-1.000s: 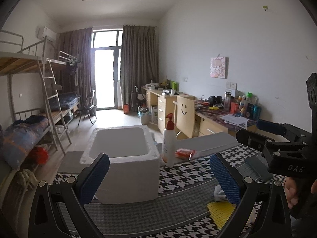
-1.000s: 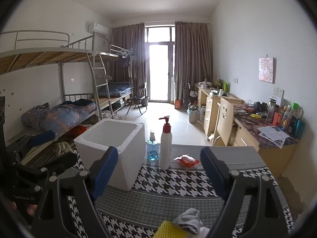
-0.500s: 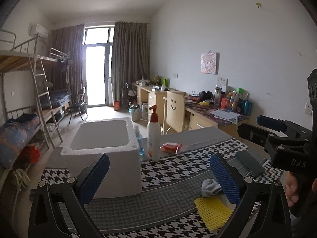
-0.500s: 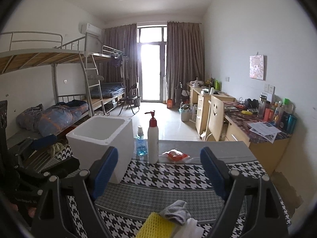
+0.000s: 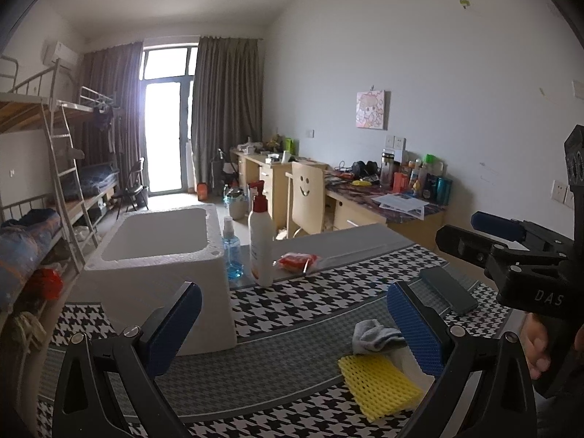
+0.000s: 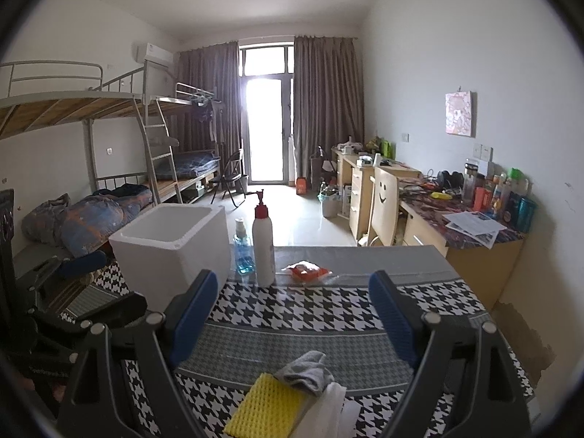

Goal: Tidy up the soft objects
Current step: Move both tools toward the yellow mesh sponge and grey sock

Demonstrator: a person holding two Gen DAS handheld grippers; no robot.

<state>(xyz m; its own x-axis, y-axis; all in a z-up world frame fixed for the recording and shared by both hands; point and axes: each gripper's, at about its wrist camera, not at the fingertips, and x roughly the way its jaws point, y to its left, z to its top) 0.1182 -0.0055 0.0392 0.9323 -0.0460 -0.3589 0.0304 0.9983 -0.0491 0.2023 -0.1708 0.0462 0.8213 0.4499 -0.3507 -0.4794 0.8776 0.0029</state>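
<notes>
Both the left gripper [image 5: 292, 325] and right gripper [image 6: 292, 317] were spread wide, holding nothing. A grey sock [image 6: 304, 370] and yellow foam net [image 6: 264, 410] lay on the houndstooth tablecloth [image 6: 328, 306], well apart from the white foam box [image 6: 171, 248].

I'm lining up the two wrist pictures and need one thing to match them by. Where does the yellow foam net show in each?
Left wrist: the yellow foam net lies low and right of centre, by the left gripper's right finger.
Right wrist: it lies at the bottom middle, under the grey sock, between the right gripper's fingers.
Shared landmark: the white pump bottle.
</notes>
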